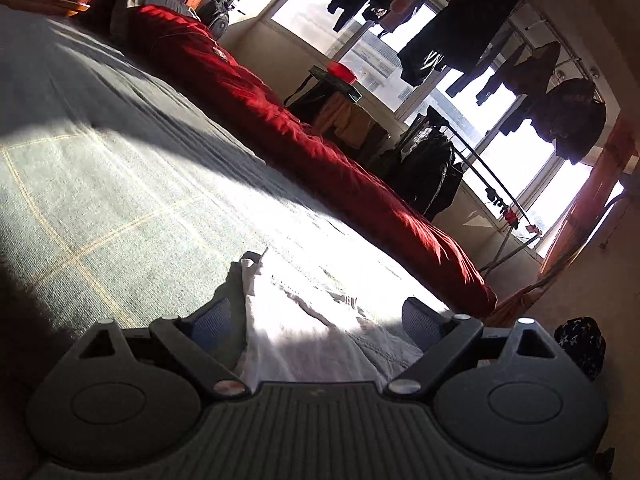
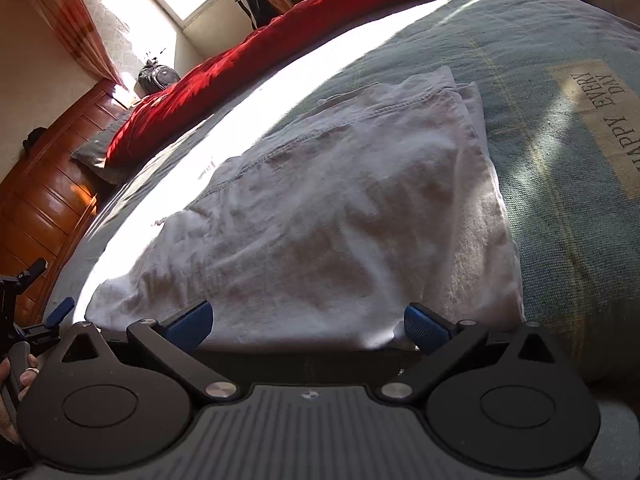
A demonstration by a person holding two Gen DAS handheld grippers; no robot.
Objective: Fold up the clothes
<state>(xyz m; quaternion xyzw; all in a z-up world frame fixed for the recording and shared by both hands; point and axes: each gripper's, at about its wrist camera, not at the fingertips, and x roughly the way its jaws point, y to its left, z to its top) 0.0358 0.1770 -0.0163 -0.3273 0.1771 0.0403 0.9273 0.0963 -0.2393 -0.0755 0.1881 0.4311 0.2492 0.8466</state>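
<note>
The right tongs (image 2: 308,320) stand wide open, their two blue pads far apart, and nothing is held between them; they hang low over the near edge of a white garment (image 2: 340,208). The left tongs (image 1: 316,316) are also spread wide and hold nothing, though the same white cloth (image 1: 320,320) lies under and between their fingers, very bright in the sunlight.

As for progress, the garment lies on the bed (image 2: 540,92) as a flat, compact shape with at least two layers: at its far right corner, several edges are stacked one on another, and seams run across the top layer. So some folding is there. Whether this is the final form or another fold is wanted, I cannot decide from this moment; both tongs open above it would fit either a pause between folds or a release at the end.

The cloth is white, thick cotton-like, and somewhat wrinkled, with faint darker shading on its surface. I cannot tell what kind of clothing it is. It rests on a grey-blue bedcover, with a long red quilt (image 2: 248,60) well behind it, and more clothes hang by the window (image 1: 460,44).
</note>
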